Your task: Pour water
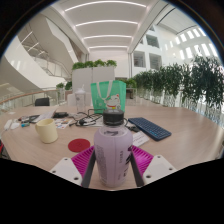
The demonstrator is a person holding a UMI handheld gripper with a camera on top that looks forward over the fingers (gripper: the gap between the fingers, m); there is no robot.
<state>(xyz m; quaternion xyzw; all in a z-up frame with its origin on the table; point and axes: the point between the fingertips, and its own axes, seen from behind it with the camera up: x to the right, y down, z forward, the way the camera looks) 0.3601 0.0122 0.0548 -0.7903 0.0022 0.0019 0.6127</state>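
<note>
A white plastic bottle with a grey cap stands upright between my gripper's two fingers. Both pink pads press against its sides, so the gripper is shut on it. A beige cup stands on the wooden table, ahead and to the left of the bottle. A red round coaster lies on the table between the cup and the bottle.
A dark keyboard lies ahead to the right. A green bag stands at the far side of the table, with cables and small items scattered at the left. Planters with greenery line the background.
</note>
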